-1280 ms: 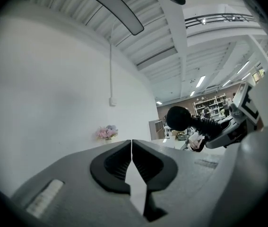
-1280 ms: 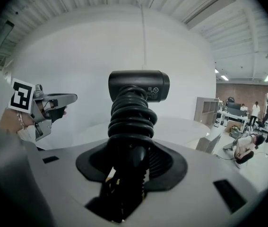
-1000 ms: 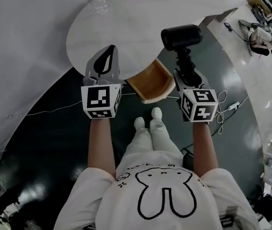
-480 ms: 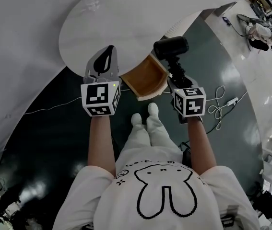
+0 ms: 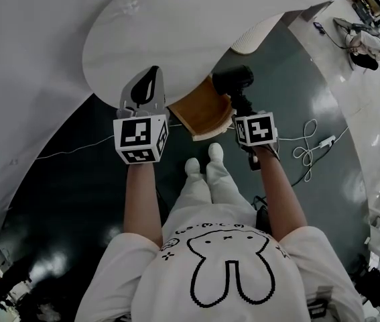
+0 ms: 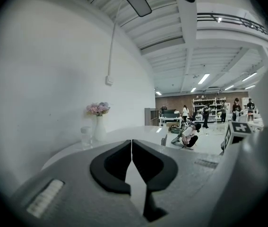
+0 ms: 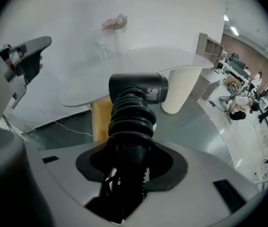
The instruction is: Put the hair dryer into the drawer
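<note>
Seen from the head: the right gripper (image 5: pixel 242 106) clamps the ribbed handle of a black hair dryer (image 5: pixel 233 80). The dryer's barrel hangs over the 1 o'clock corner of the open wooden drawer (image 5: pixel 200 113), under the white surface (image 5: pixel 143 39). The left gripper (image 5: pixel 144 89), at the drawer's 9 o'clock, is closed and empty. The dryer looks rigid, fairly light and top-heavy, so the grooved handle seems the surest hold.
</note>
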